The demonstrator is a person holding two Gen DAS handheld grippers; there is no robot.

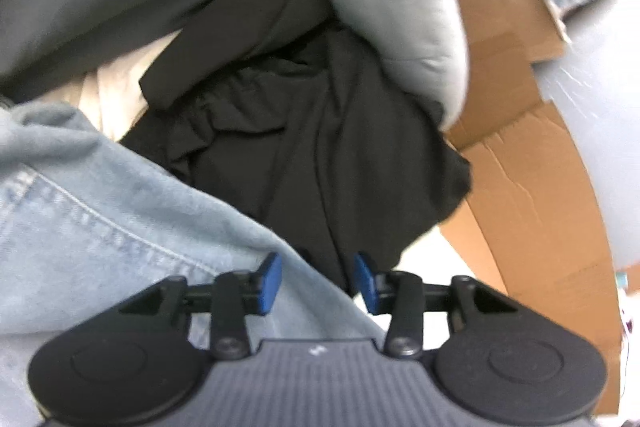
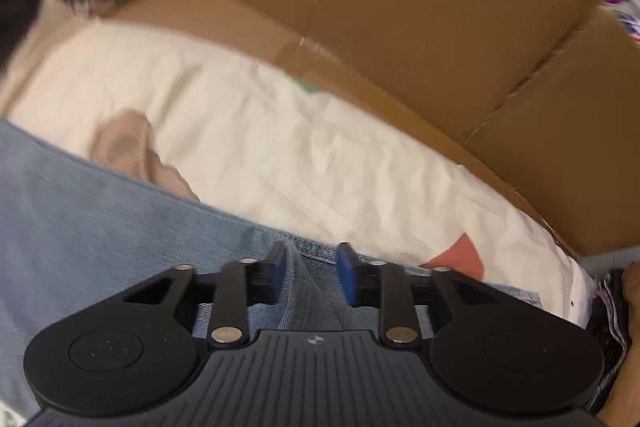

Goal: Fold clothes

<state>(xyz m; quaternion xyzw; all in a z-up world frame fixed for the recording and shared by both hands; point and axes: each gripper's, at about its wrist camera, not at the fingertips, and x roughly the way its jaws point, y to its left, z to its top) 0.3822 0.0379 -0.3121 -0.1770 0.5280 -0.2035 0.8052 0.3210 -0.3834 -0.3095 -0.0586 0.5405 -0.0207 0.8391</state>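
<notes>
Left wrist view: left hand-held gripper [image 1: 318,281] parted, empty, over denim garment [image 1: 100,227] edge beside black garment [image 1: 320,147]. Right hand-held gripper [image 2: 311,277] parted, denim fold between pads, unclamped; cardboard box [image 2: 400,7] behind.

Both grippers share one build — the left gripper [image 1: 318,281] and right gripper [image 2: 311,273] have ribbed grey bodies, round black discs, screwed black linkages, and blue-padded jaws.
</notes>
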